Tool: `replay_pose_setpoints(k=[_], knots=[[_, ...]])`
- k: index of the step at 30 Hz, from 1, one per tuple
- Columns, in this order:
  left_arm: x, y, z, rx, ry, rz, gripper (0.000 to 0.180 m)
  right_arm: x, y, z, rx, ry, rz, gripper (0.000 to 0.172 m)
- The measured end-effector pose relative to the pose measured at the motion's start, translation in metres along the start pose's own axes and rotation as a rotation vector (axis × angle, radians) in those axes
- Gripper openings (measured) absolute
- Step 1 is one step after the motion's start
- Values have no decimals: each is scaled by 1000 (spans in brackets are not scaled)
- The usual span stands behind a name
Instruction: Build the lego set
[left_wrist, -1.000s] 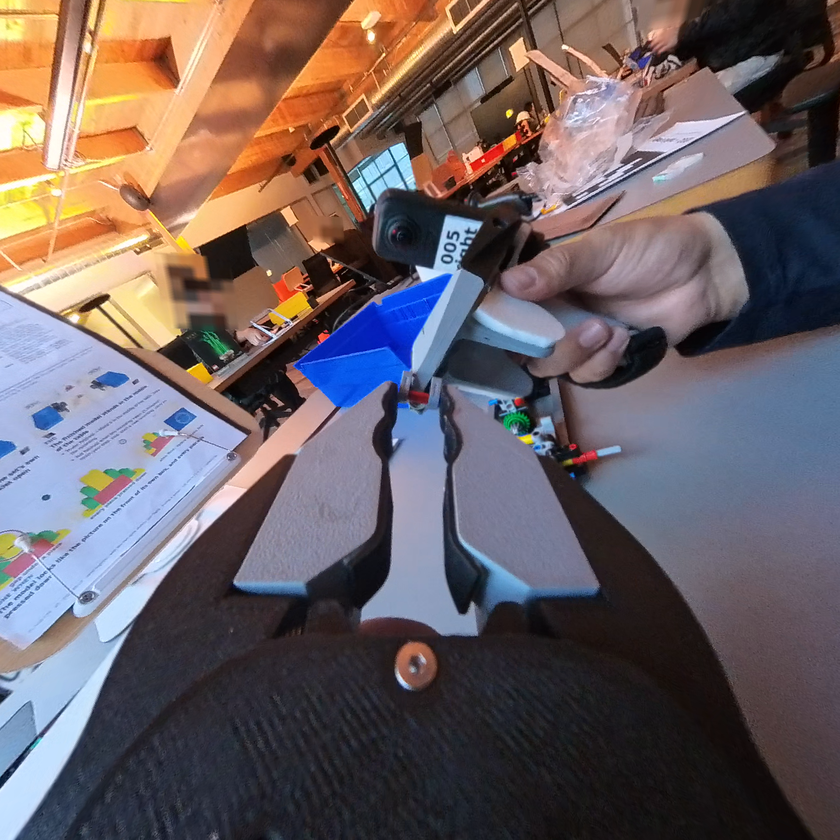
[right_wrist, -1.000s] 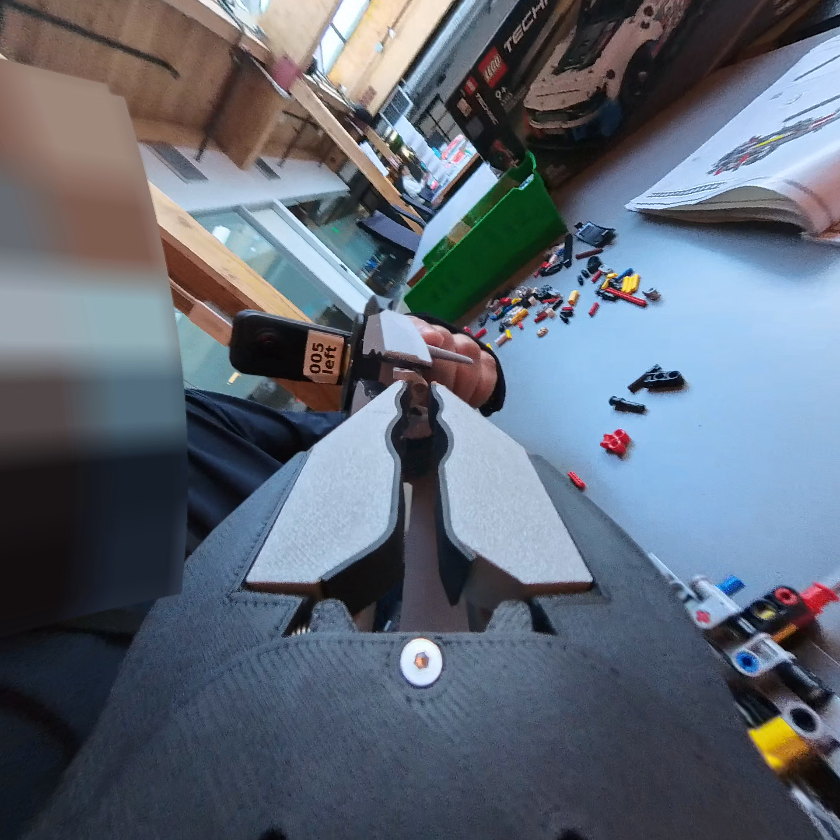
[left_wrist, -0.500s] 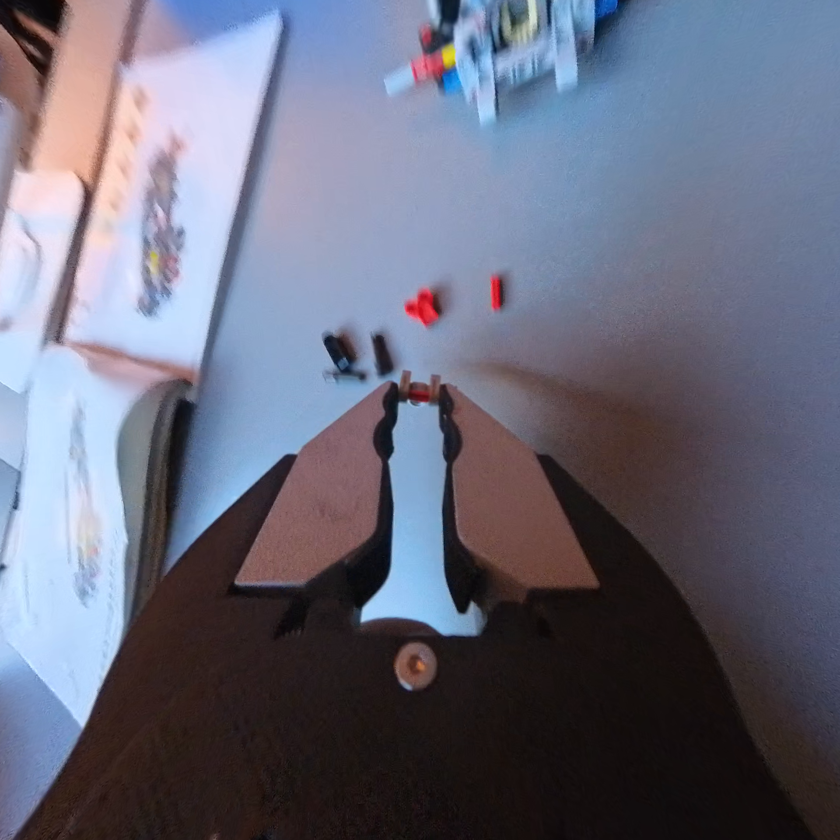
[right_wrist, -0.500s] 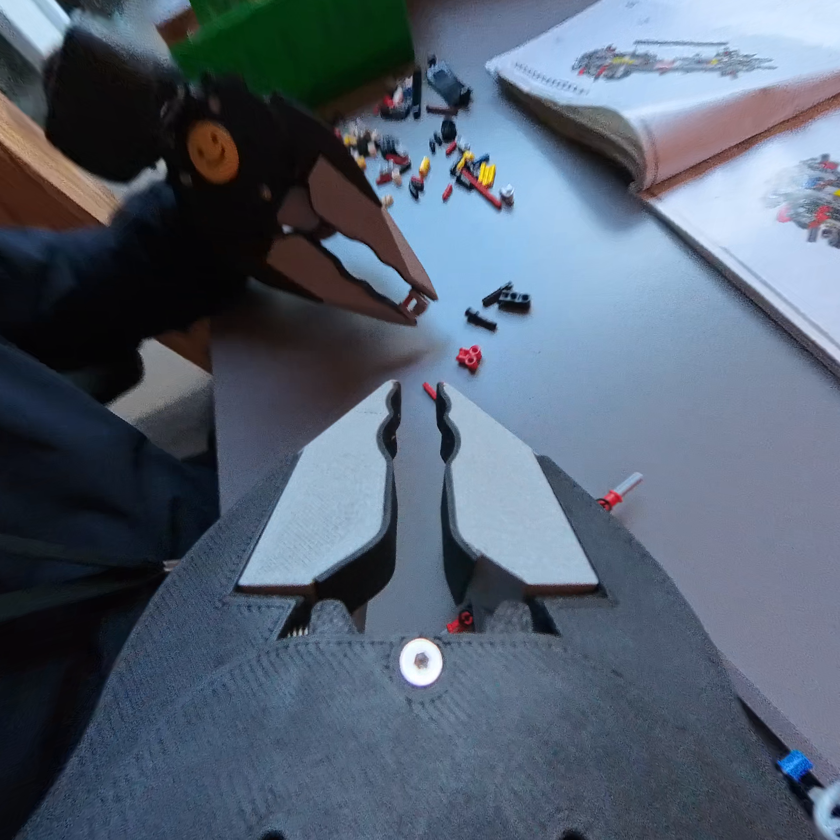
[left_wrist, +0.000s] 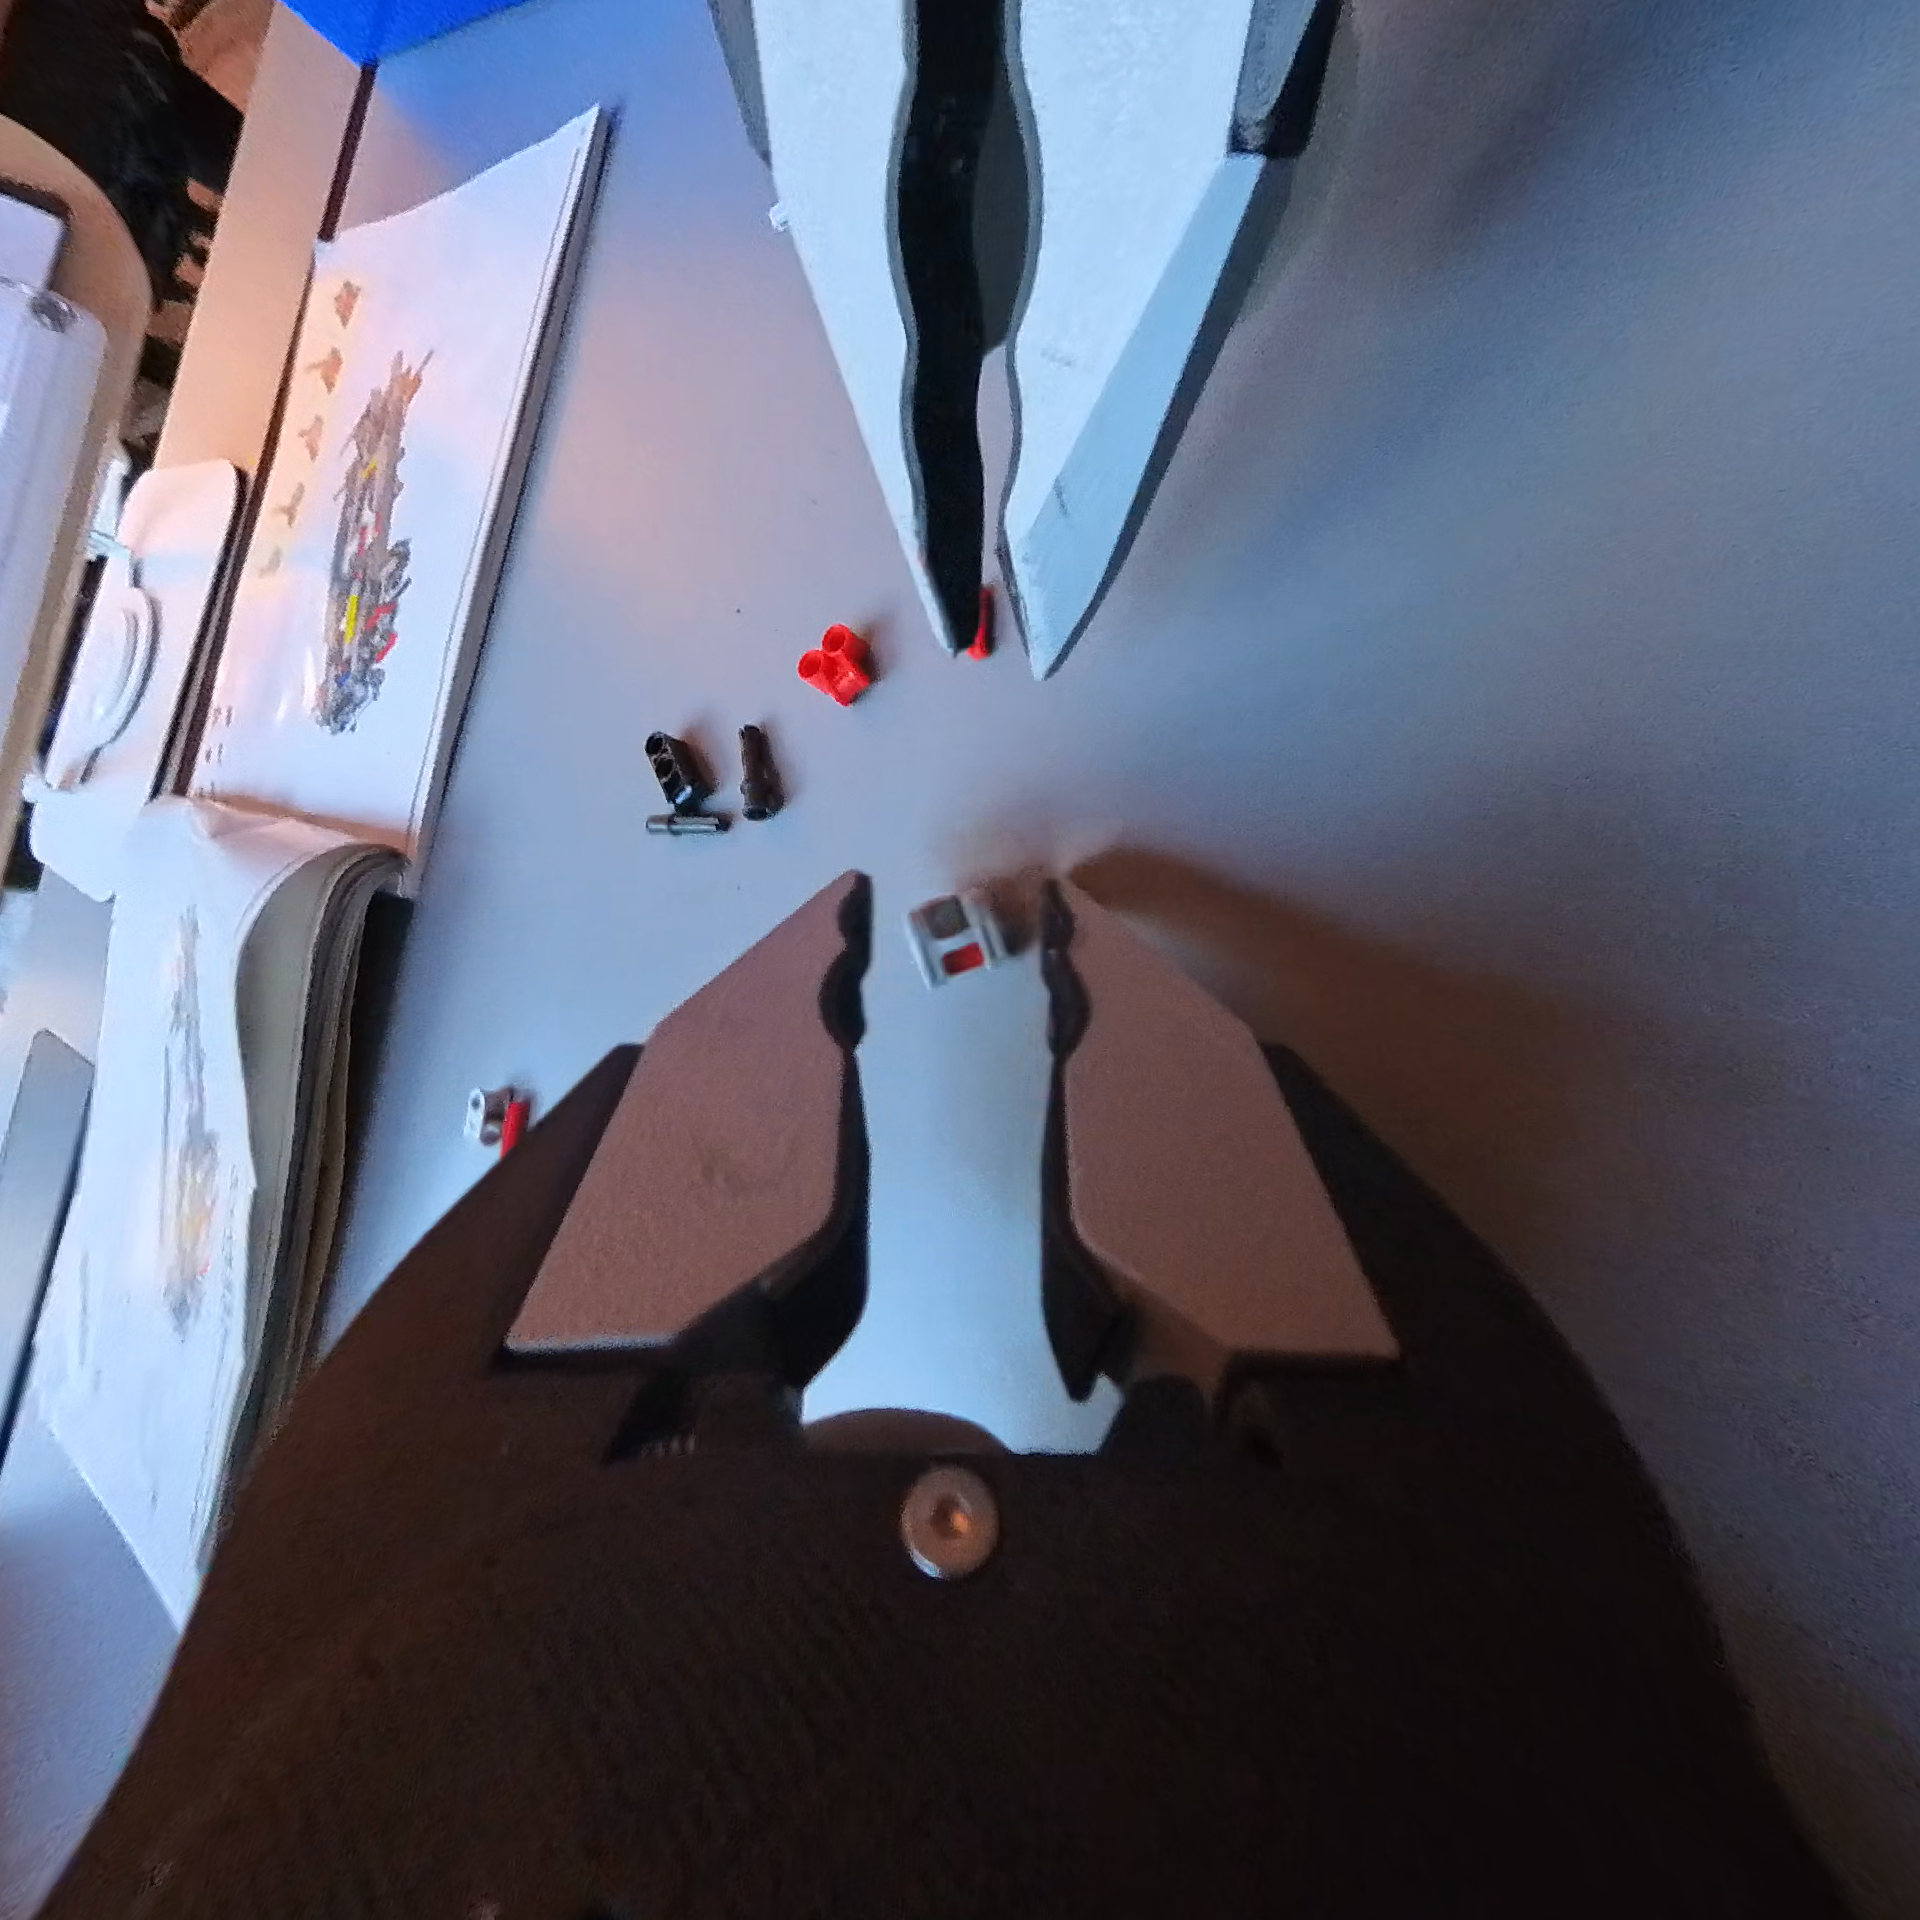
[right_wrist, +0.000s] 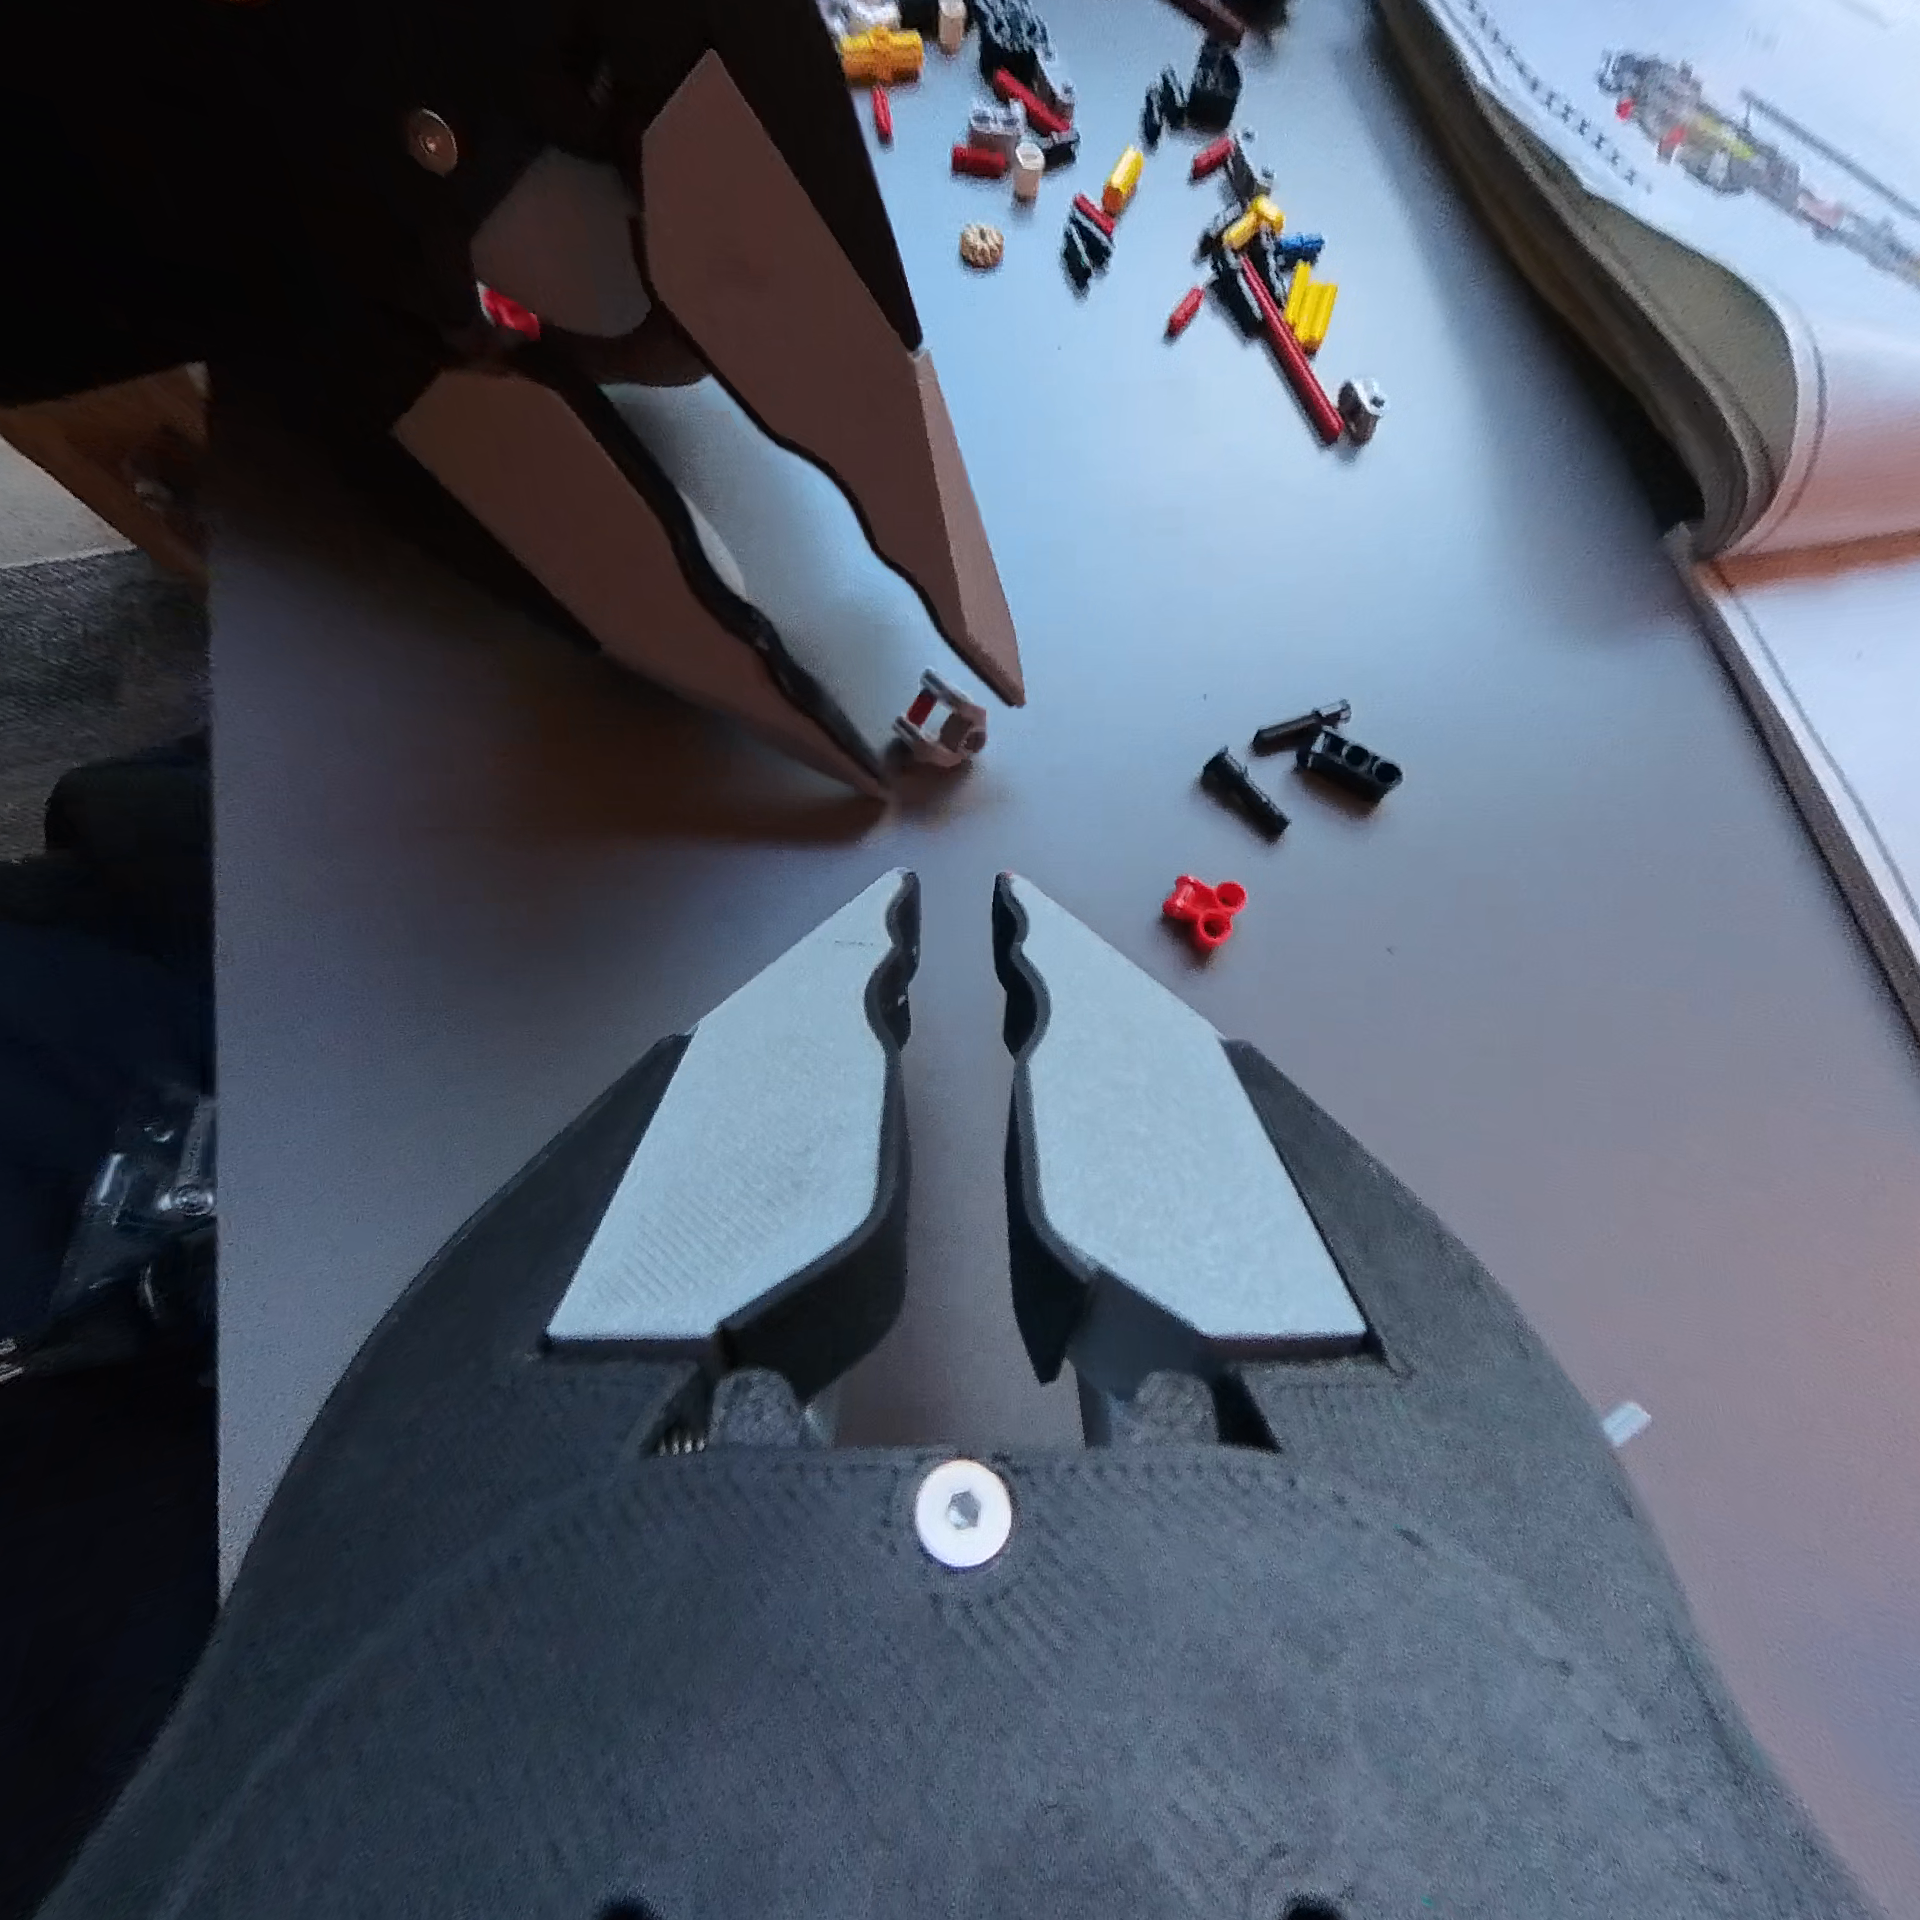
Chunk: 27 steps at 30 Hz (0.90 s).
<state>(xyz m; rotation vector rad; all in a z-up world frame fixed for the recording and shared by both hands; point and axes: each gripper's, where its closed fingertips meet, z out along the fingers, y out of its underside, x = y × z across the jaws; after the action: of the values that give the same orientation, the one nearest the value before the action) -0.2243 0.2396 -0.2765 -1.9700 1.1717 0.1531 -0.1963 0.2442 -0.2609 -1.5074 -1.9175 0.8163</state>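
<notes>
Plastic building-toy bits lie scattered on the grey bench (right_wrist: 1455, 1039), and the left gripper (left_wrist: 954, 896) has its brown jaws spread wide w/ a small white-and-red plastic connector piece (left_wrist: 958, 938) lying loose between the tips, nearer one finger; clear gap on the other side, so nothing is gripped. Right gripper (right_wrist: 956, 883), grey jaws set narrow, tips low over bare bench, holding nothing as far as its own view shows; from the left wrist view a short red plastic pin (left_wrist: 980, 629) sits right at its tips, pinched or just lying there, can't tell. Handling, as a guess: the connector looks v. light, rigid, smooth-sided, so it would prob. skate or flip if nudged on one side only; best taken square across its flat faces, low, near the bench. Nearby, just beside the right gripper: a bright red three-hole plastic connector (right_wrist: 1205, 909); farther, a black plastic pin (right_wrist: 1244, 793), a black multi-hole plastic beam (right_wrist: 1351, 767), a dark thin axle pin (right_wrist: 1299, 727). Open thick instruction booklet (right_wrist: 1662, 260) at the bench edge, mixed pile of coloured pieces (right_wrist: 1195, 187) beyond.
</notes>
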Motion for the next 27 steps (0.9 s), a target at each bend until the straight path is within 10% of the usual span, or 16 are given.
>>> replay_pose_setpoints(k=[12,27], knots=[[8,23,-24,-87,-37,-434,52,-14,-8,-4,124,-45,15,10],[-33,-14,-62,96,-58,-271,59,-5,-16,-34,296,91,-40,33]])
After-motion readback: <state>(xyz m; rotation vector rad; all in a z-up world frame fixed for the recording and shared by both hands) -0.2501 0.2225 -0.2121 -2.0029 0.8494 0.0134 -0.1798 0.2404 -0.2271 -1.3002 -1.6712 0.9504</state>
